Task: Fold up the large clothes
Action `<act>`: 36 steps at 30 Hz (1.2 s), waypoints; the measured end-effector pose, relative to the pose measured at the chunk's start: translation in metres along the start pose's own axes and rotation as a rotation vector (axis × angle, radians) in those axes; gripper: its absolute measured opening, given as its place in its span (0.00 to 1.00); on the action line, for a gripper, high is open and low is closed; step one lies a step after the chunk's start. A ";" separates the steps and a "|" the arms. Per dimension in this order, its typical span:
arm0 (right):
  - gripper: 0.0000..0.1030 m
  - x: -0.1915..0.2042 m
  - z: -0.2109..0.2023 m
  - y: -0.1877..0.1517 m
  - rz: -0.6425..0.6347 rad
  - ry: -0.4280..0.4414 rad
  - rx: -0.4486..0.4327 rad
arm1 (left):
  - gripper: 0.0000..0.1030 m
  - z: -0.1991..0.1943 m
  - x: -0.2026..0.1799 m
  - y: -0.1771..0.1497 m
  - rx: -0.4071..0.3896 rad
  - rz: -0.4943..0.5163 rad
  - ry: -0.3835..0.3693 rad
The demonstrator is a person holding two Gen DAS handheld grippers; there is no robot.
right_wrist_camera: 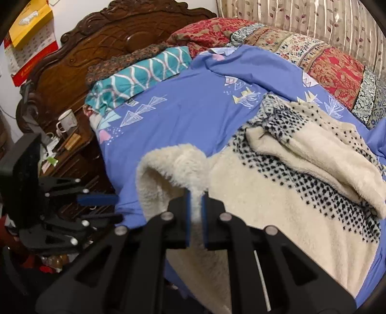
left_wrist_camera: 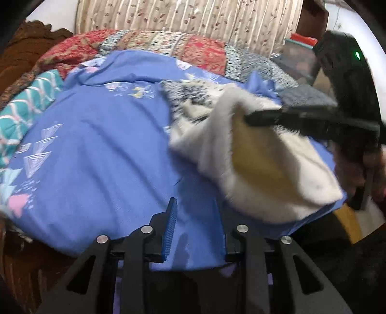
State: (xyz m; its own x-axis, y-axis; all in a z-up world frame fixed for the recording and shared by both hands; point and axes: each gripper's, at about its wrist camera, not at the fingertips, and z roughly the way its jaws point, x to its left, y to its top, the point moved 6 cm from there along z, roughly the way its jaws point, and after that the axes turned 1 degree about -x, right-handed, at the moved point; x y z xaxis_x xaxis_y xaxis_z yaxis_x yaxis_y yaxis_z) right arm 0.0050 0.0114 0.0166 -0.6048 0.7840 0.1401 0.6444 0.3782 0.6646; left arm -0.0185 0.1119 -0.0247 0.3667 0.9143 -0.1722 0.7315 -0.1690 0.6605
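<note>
A cream fleece garment (right_wrist_camera: pixel 277 193) with black dotted bands lies crumpled on the blue bed sheet (right_wrist_camera: pixel 193 113). My right gripper (right_wrist_camera: pixel 196 195) is shut on a fluffy cream edge of it and holds that edge lifted at the bed's near side. In the left wrist view the garment (left_wrist_camera: pixel 265 169) hangs folded over, blurred, from the right gripper (left_wrist_camera: pixel 248 119). My left gripper (left_wrist_camera: pixel 194 205) is open and empty, over the bare sheet (left_wrist_camera: pixel 96 149) left of the garment. It also shows in the right wrist view (right_wrist_camera: pixel 115 207) at the bed's left edge.
A carved wooden headboard (right_wrist_camera: pixel 96 48) and a bedside table with a white mug (right_wrist_camera: pixel 66 122) stand at the left. A teal pillow (right_wrist_camera: pixel 135 77) and a red patterned quilt (right_wrist_camera: pixel 325 65) lie at the bed's far side. A leaf-print curtain (left_wrist_camera: pixel 193 21) hangs behind.
</note>
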 end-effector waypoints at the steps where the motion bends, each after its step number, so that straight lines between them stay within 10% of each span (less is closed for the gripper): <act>1: 0.06 0.001 0.003 0.001 -0.004 0.002 0.005 | 0.51 0.002 -0.003 0.006 -0.001 -0.020 -0.043; 11: 0.06 0.018 0.006 0.005 -0.041 0.036 0.011 | 0.53 0.045 -0.012 0.022 0.067 -0.063 -0.085; 14: 0.06 0.021 0.003 0.005 -0.045 0.056 0.007 | 0.26 0.049 -0.001 0.017 0.094 -0.129 -0.083; 21: 0.07 0.074 0.042 -0.027 -0.074 0.321 0.152 | 0.26 0.005 -0.001 -0.054 0.120 -0.198 -0.123; 24: 0.16 0.086 0.089 -0.062 -0.075 0.301 0.290 | 0.26 0.019 0.011 -0.090 0.230 -0.268 -0.064; 27: 0.55 0.080 0.109 -0.082 0.062 0.397 0.354 | 0.26 0.013 0.029 -0.109 0.273 -0.346 -0.059; 32: 0.56 0.068 0.060 -0.077 0.104 0.448 0.240 | 0.26 -0.025 0.056 -0.102 0.221 -0.368 -0.026; 36: 0.56 0.009 -0.005 -0.087 0.197 0.313 0.078 | 0.27 -0.025 0.066 -0.056 0.151 -0.314 0.022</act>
State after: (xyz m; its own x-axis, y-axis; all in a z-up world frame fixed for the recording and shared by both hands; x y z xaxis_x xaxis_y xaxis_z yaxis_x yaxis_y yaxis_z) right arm -0.0584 -0.0171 -0.0363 -0.5717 0.6615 0.4854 0.7890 0.2808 0.5465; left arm -0.0500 0.1907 -0.0547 0.0992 0.9376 -0.3333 0.8842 0.0705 0.4617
